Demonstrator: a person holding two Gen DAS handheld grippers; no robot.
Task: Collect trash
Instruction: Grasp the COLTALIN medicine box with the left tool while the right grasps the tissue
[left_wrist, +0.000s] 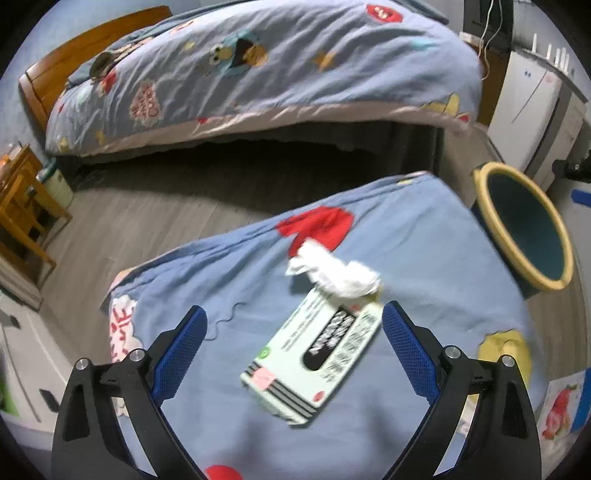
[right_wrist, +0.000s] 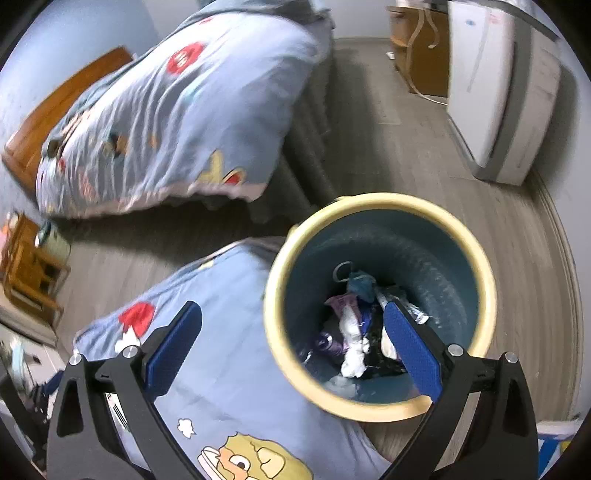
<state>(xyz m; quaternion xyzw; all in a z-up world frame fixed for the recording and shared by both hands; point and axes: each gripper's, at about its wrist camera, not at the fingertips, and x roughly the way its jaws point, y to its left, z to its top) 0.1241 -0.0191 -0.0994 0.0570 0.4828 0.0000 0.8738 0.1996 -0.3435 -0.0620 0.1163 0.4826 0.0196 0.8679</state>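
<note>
In the left wrist view, the left tool (left_wrist: 291, 325) is held with its blue fingers wide apart above a blue cartoon-print bedspread (left_wrist: 229, 280). Between them a pale green carton (left_wrist: 314, 354) is seen lying flat, with a crumpled white tissue (left_wrist: 332, 271) resting at its far end. A yellow-rimmed trash bin (left_wrist: 524, 225) is seen to the right. In the right wrist view, the right tool (right_wrist: 291, 321) is likewise spread apart over the bin (right_wrist: 369, 206), in which wrappers and tissues (right_wrist: 351, 332) are piled.
</note>
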